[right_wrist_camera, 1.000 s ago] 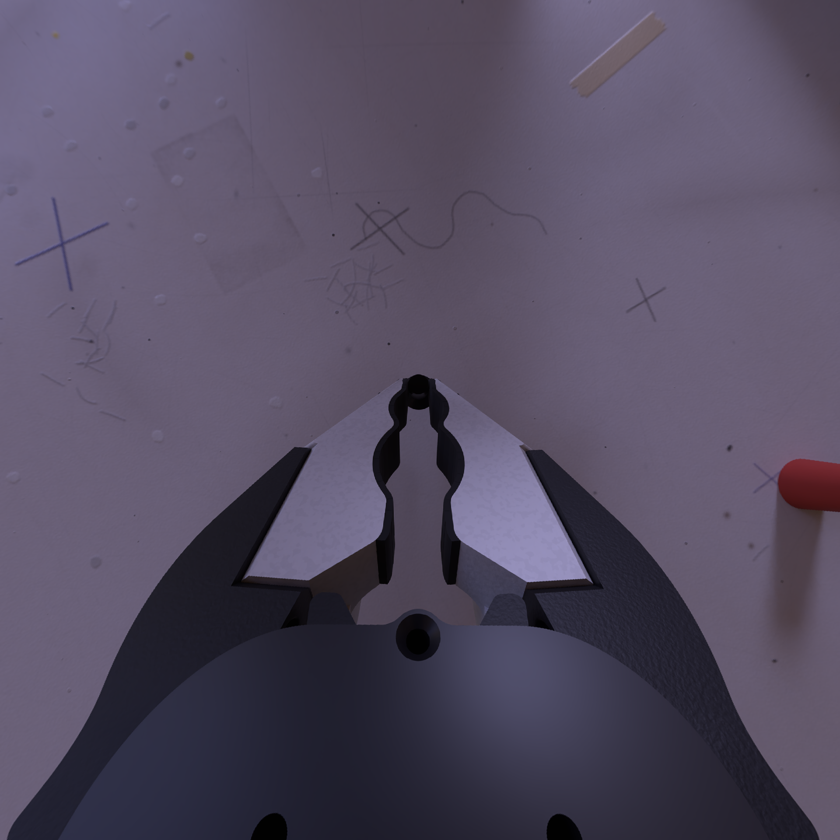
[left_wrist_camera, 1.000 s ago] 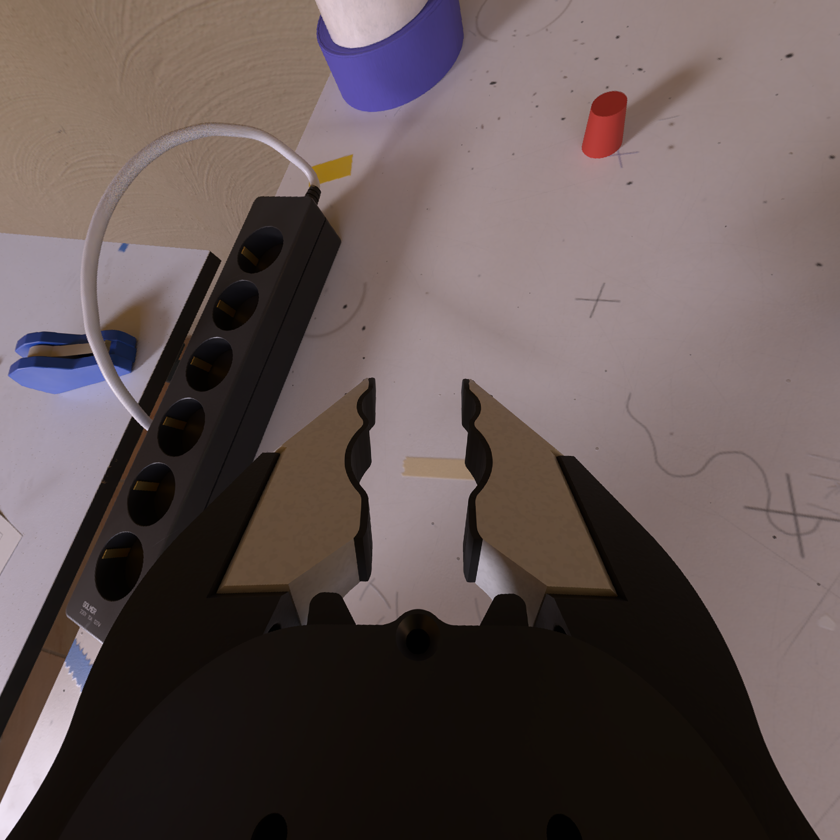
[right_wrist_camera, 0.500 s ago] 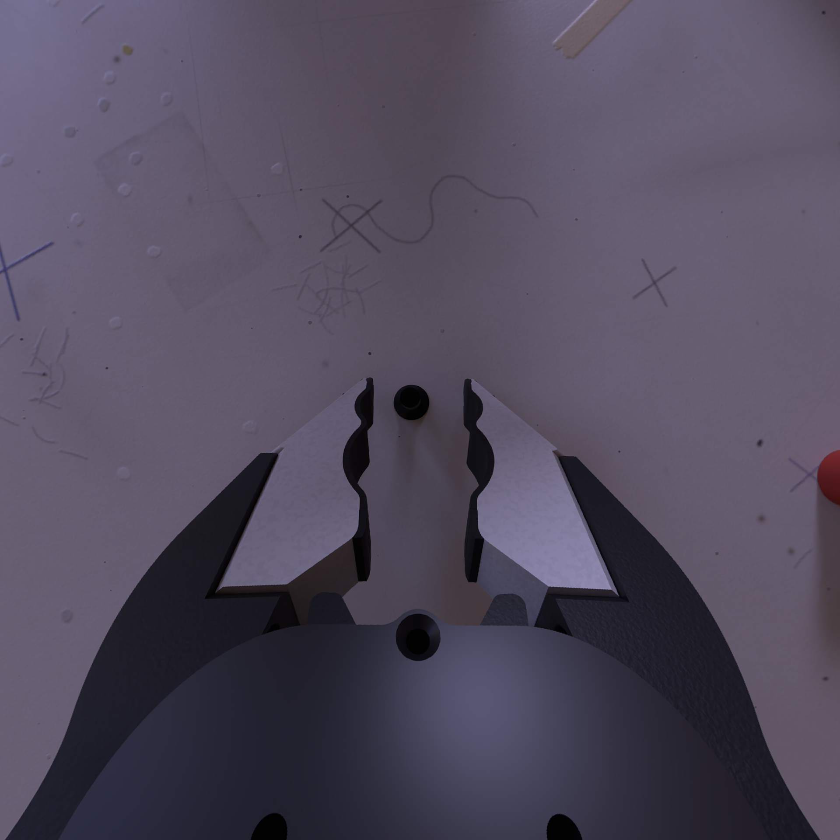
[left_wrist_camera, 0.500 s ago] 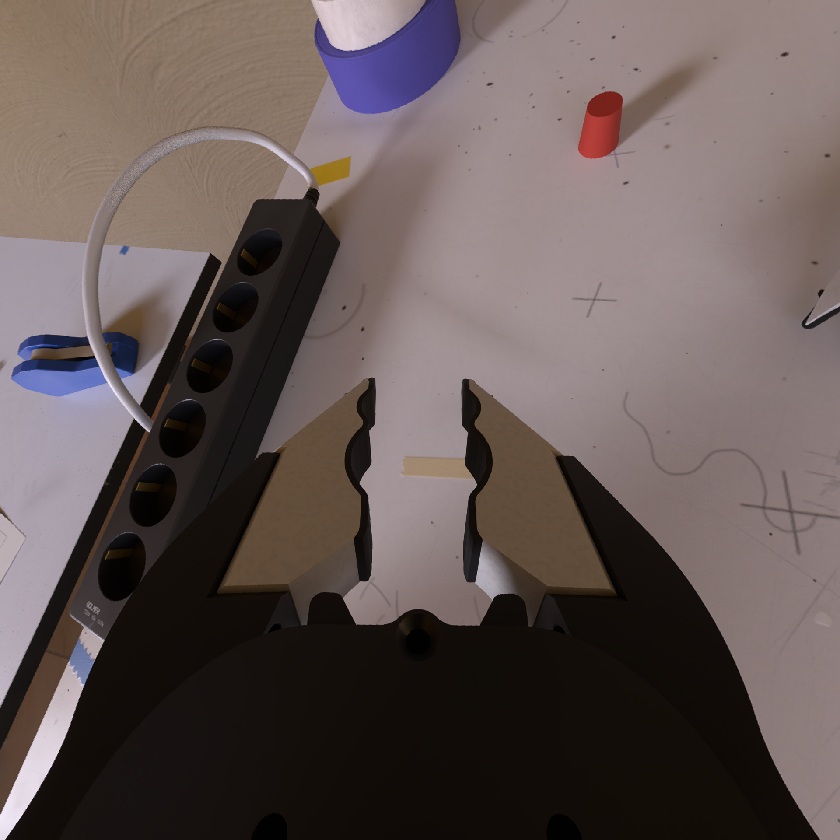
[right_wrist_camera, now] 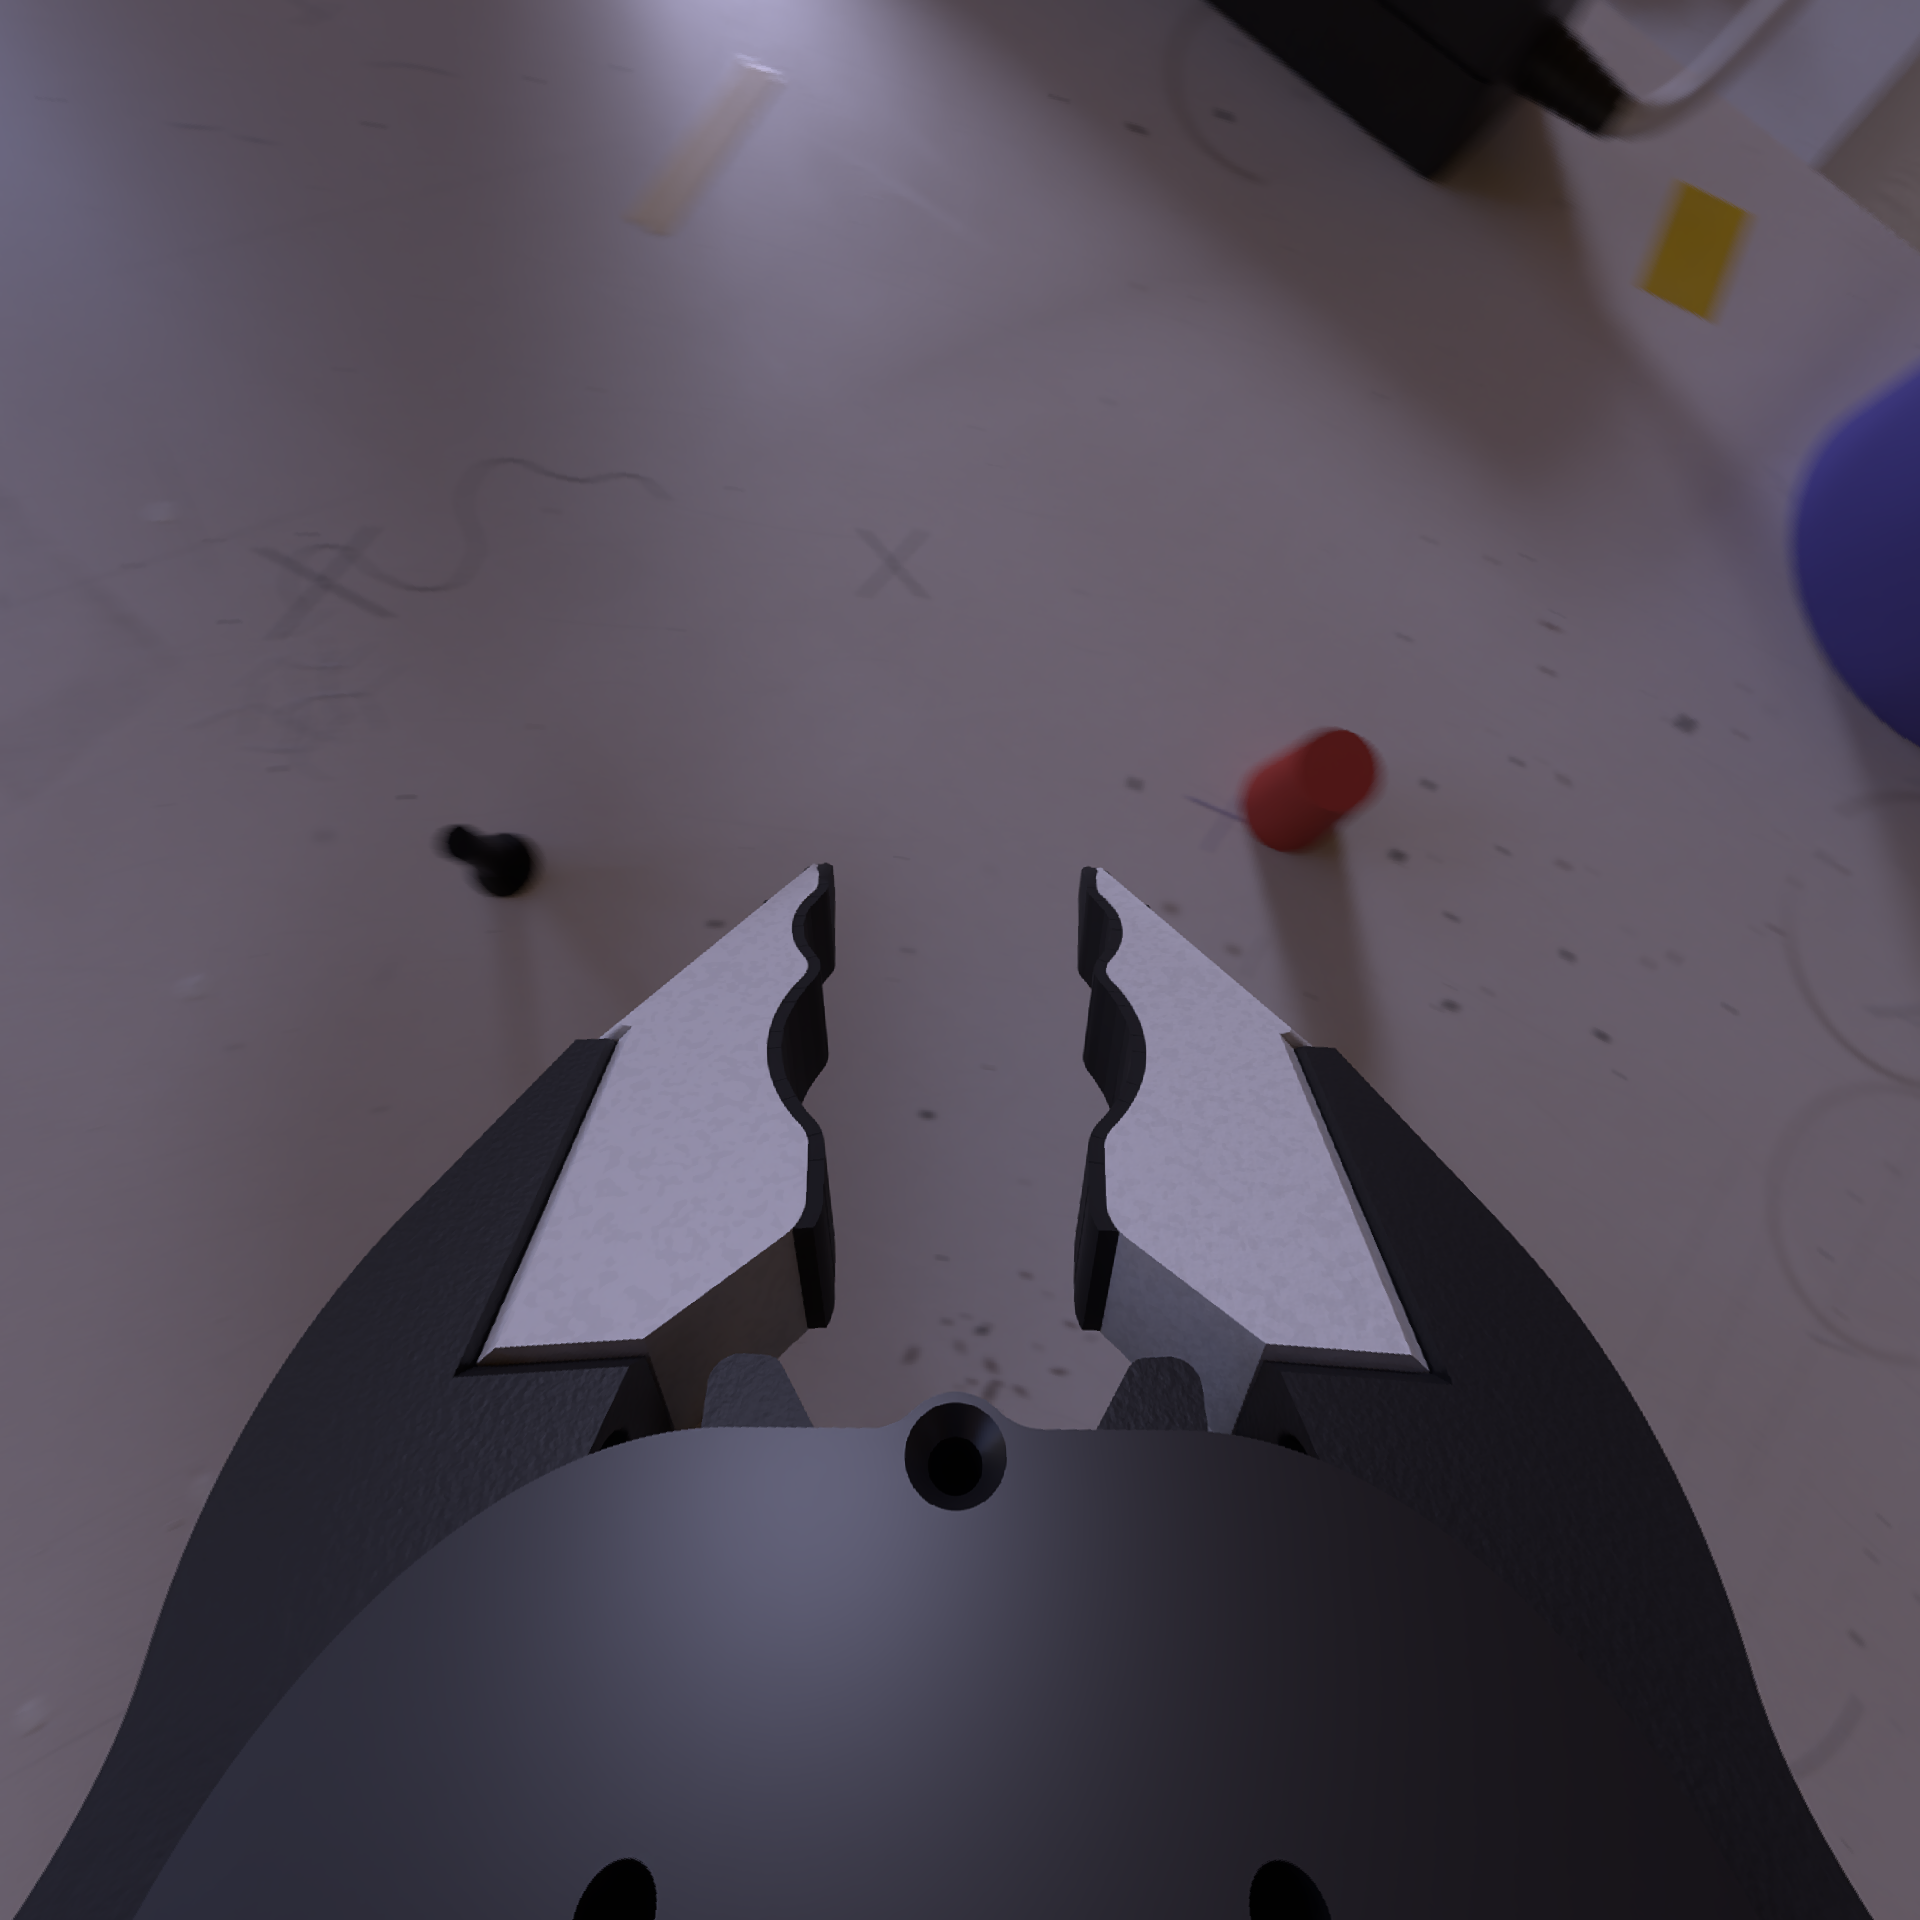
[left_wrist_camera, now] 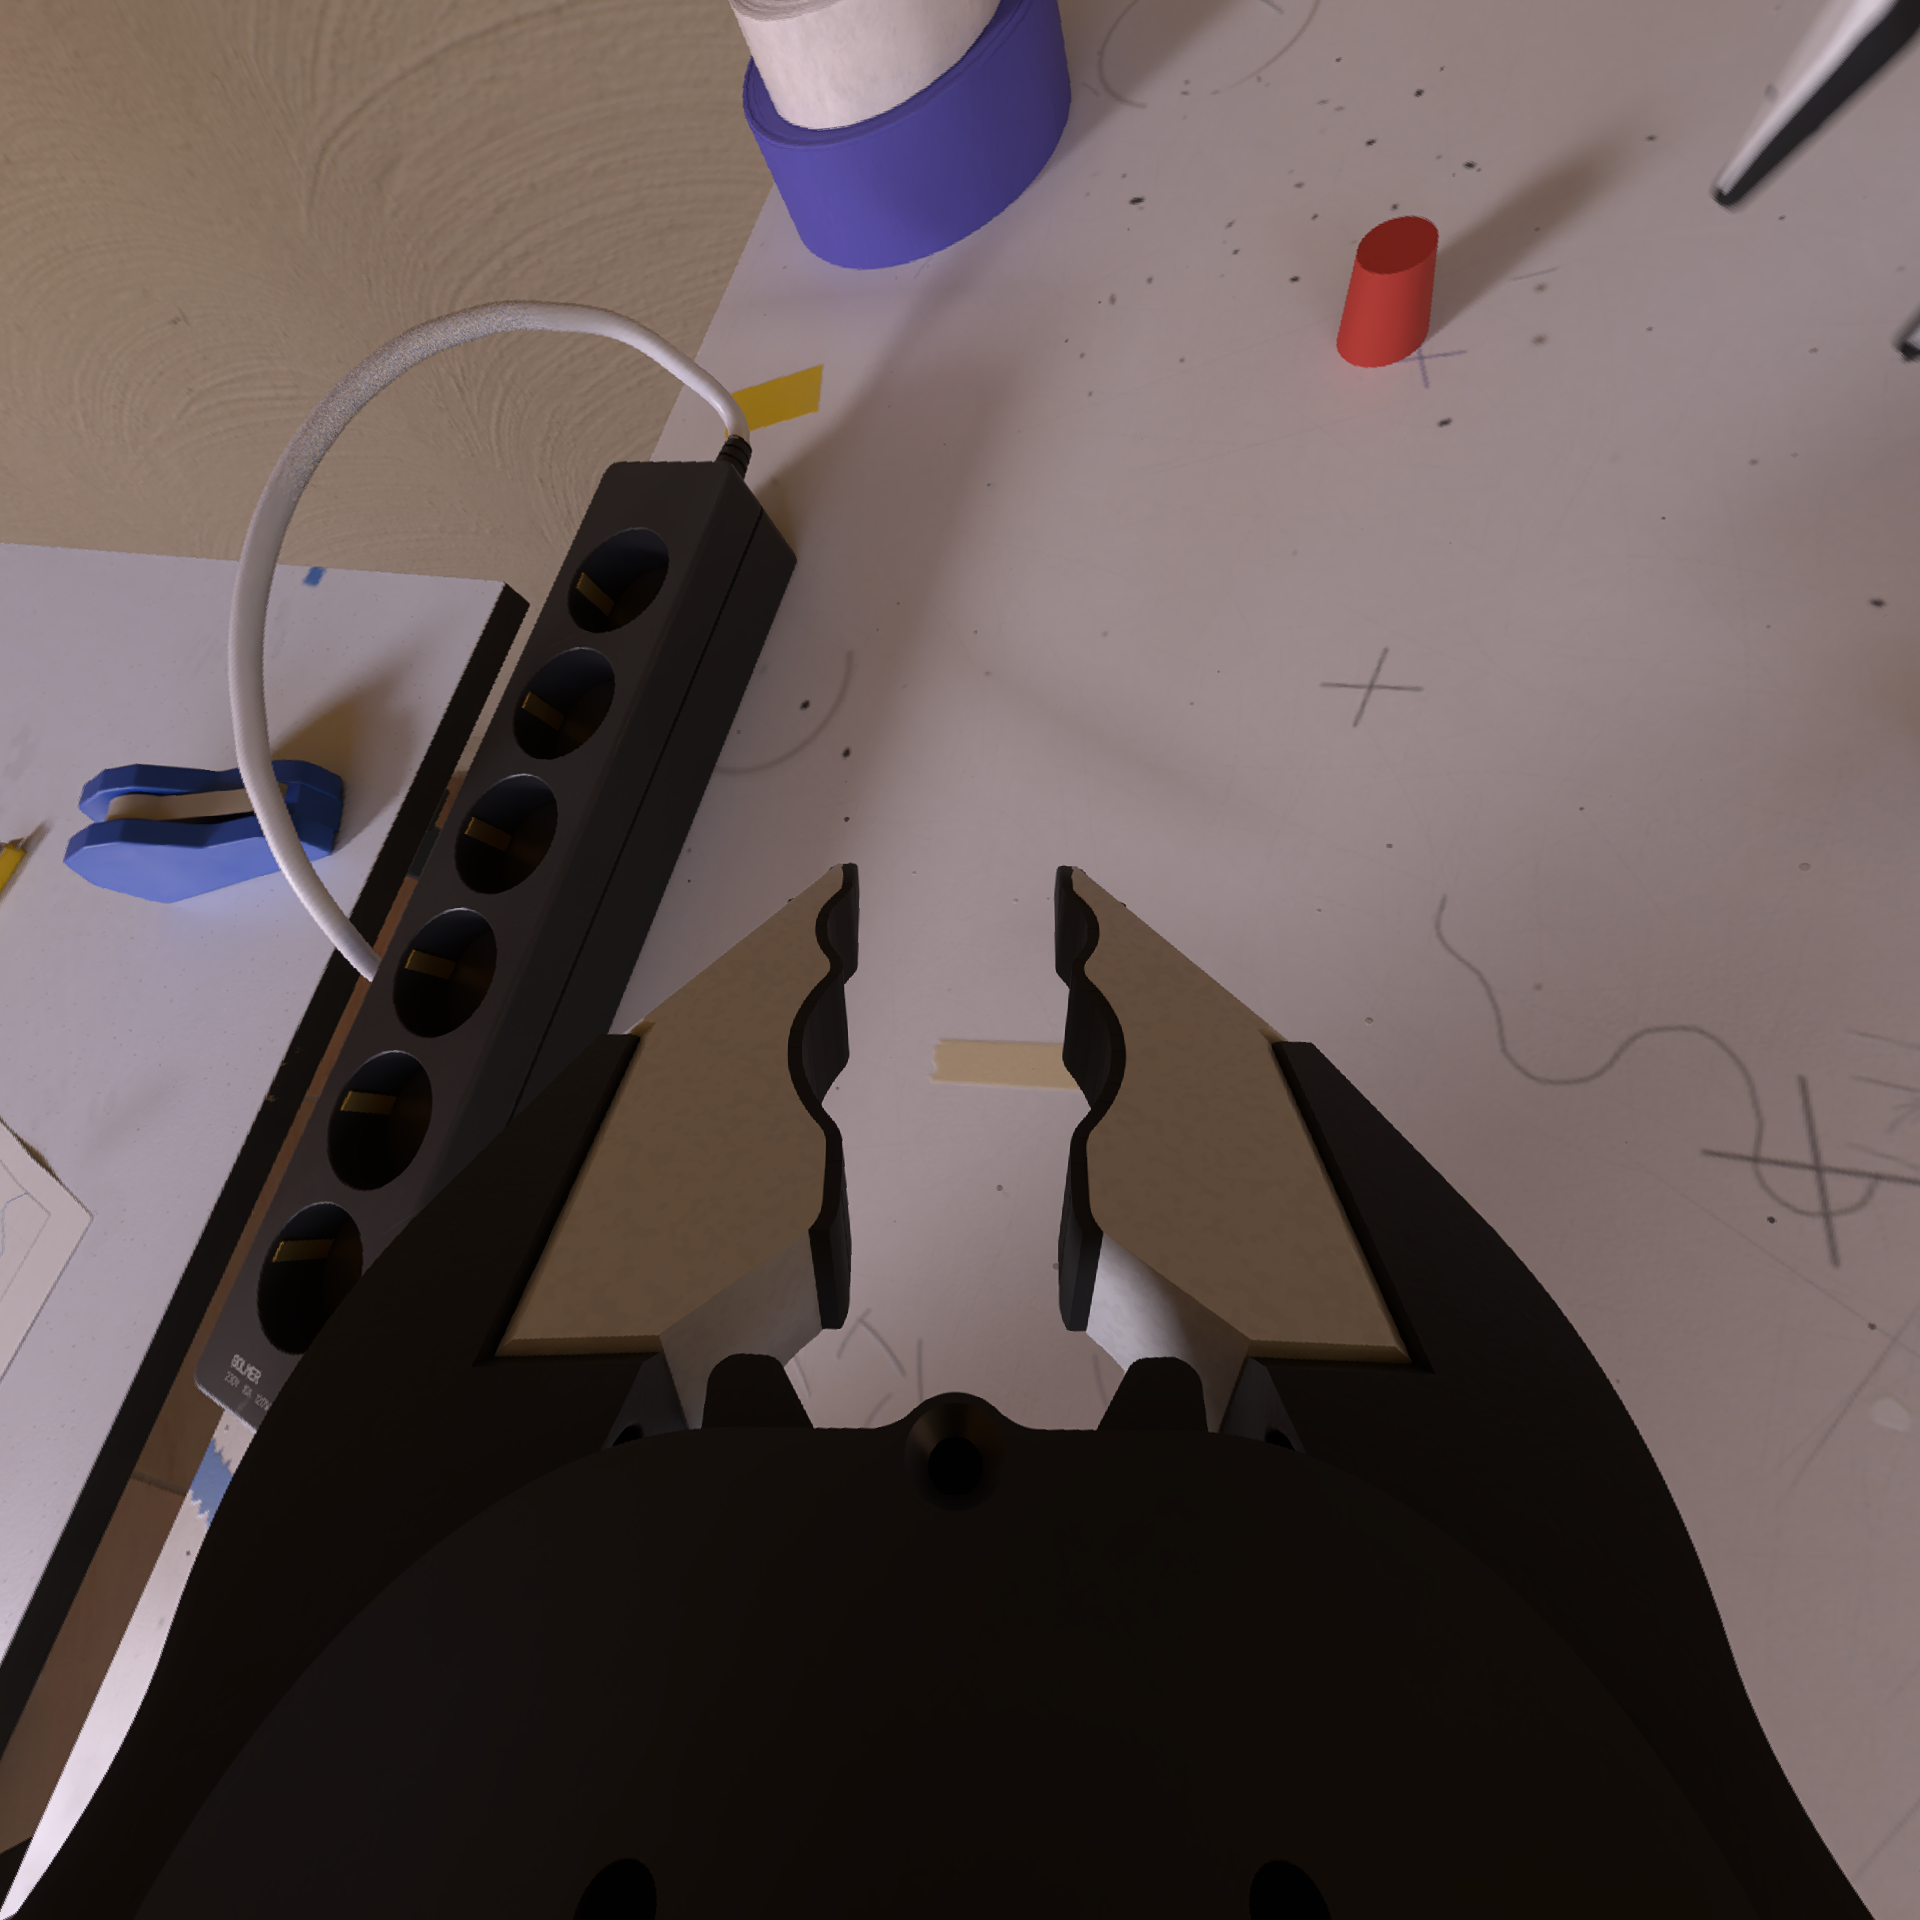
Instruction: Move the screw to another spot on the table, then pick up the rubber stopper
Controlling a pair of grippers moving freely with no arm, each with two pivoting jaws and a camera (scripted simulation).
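Observation:
A small black screw (right_wrist_camera: 488, 858) lies on the white table, left of and just beyond my right gripper (right_wrist_camera: 954, 883), which is open and empty. The red rubber stopper (right_wrist_camera: 1307, 790) lies on its side ahead and to the right of the right fingertips. In the left wrist view the stopper (left_wrist_camera: 1388, 293) sits far ahead to the right. My left gripper (left_wrist_camera: 954, 881) is open and empty above a strip of tan tape (left_wrist_camera: 997, 1064). The right gripper's fingertip (left_wrist_camera: 1813, 99) shows at the top right of the left wrist view.
A black power strip (left_wrist_camera: 488, 914) with a white cable (left_wrist_camera: 272, 582) lies left of my left gripper. A blue-sleeved white roll (left_wrist_camera: 904, 135) stands beyond it and also shows in the right wrist view (right_wrist_camera: 1860, 561). A blue clip (left_wrist_camera: 197, 831) lies at the far left. Yellow tape (right_wrist_camera: 1694, 265) is stuck down.
My right gripper opened and let go of the screw, then rose and swung right, so the screw now lies to its left and the stopper is ahead. The left gripper barely moved.

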